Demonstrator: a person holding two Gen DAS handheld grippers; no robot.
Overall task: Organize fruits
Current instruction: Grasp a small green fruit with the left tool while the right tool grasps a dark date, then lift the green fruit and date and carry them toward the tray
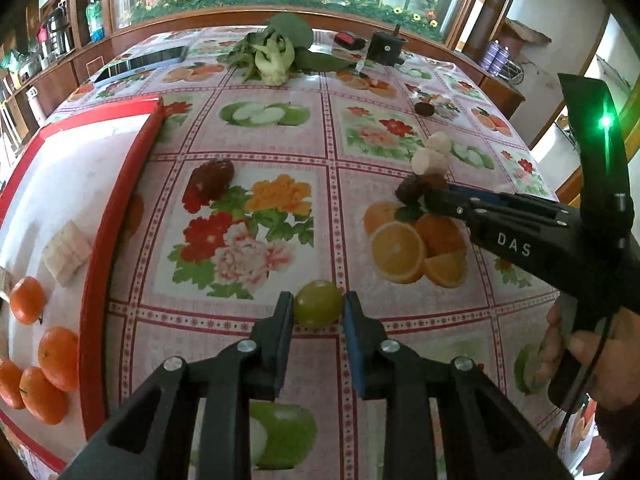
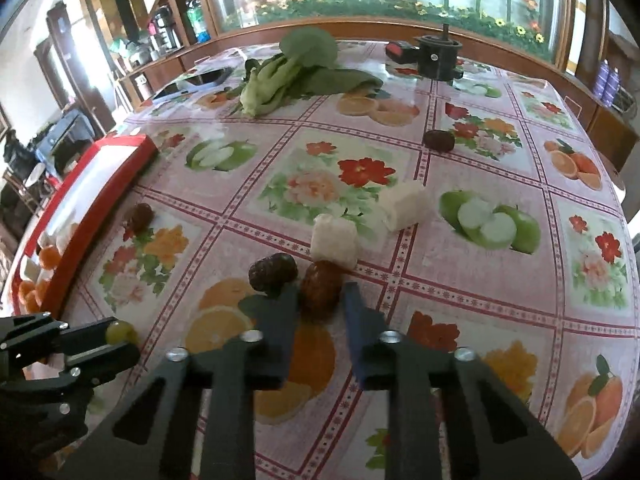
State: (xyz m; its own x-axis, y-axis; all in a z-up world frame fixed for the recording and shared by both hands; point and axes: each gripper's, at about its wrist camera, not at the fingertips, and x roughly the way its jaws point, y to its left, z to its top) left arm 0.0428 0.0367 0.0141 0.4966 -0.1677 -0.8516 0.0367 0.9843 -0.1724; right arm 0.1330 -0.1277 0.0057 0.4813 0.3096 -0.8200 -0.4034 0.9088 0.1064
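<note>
A table (image 1: 328, 128) fills both views, covered with a glossy pink cloth printed with squares of oranges, green apples and flowers. At its left edge lies a white tray with a red rim (image 1: 120, 208), holding several mandarins (image 1: 56, 354) and a pale cut chunk (image 1: 66, 254). Behind the table runs a wooden counter under a flowered mural, with shelves of bottles at the left.

Nearest in the left wrist view, the left gripper (image 1: 318, 306) is clamped on a round green grape (image 1: 319, 303), its pads pressing each side just above the cloth.

In the right wrist view, the right gripper (image 2: 320, 296) is closed on a reddish-brown date (image 2: 321, 289); the date's long axis runs away from the camera, along the fingers. A darker date (image 2: 272, 271) lies touching the left finger, its long axis across the view.

Just beyond stand two white chunks (image 2: 335, 242), near each other. Another date (image 1: 212, 178) lies near the tray rim, and one more (image 2: 439, 140) farther back.

At the far edge rest a leafy green vegetable (image 2: 288, 72) and a black round device (image 2: 437, 58).
</note>
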